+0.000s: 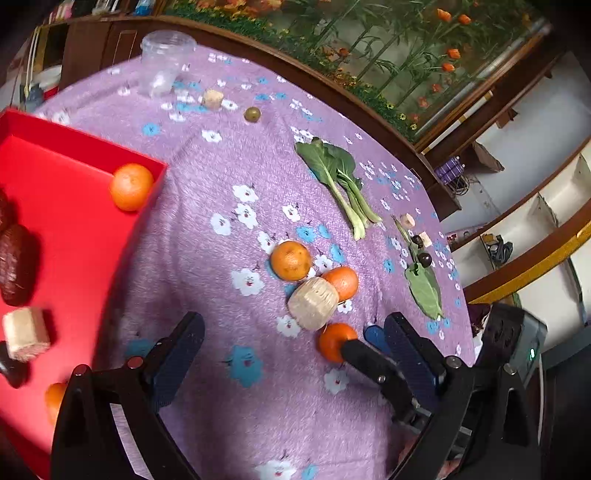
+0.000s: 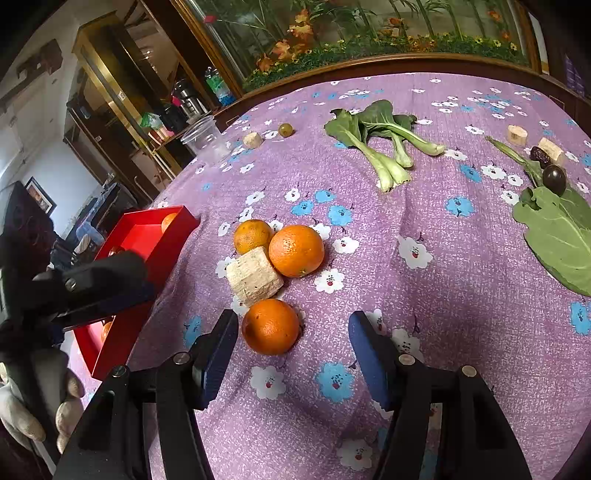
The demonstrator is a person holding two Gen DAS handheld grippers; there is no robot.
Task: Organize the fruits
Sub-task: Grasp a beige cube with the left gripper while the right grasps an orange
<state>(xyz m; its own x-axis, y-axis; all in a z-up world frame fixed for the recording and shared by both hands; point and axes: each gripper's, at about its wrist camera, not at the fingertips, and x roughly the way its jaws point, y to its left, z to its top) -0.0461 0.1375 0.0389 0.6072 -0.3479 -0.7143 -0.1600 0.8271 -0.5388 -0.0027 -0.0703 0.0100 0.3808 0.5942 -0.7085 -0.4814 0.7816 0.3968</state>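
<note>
Room: wood cabinets and shelves around, a long flower-and-bamboo mural [image 2: 369, 26] behind the table [image 2: 461, 295]. Table wears a fuzzy purple cloth with white and blue flowers.

Red tray [image 1: 66, 229] at the table's left edge: one orange [image 1: 131, 187] in its far corner, a pale block, dark brown lumps, and another orange cut off by the left tongs' frame. What the brown lumps are I can't tell.

Greens: bok choy [image 2: 384, 147] mid-table, big flat leaf [image 2: 561, 236] at the right, cut off by the frame edge.

Loose cluster near the tray: three oranges around a pale ridged block [image 2: 255, 277], all touching or nearly so. Nearest orange [image 2: 271, 326] sits just ahead of the right tongs [image 2: 293, 343], just off the left finger, no pad contact; jaws about halfway open, holding nothing.

Left tongs [image 1: 291, 328]: jaws wide, nothing in them, over bare cloth between tray and cluster. Gloved hand [image 2: 40, 402] on them, lower left of the right view.

Small stuff: clear plastic cup [image 1: 164, 62] at the far edge, blurred; green grape; small pale chunks; dark round fruits by the big leaf.

No readable writing or labels anywhere.
</note>
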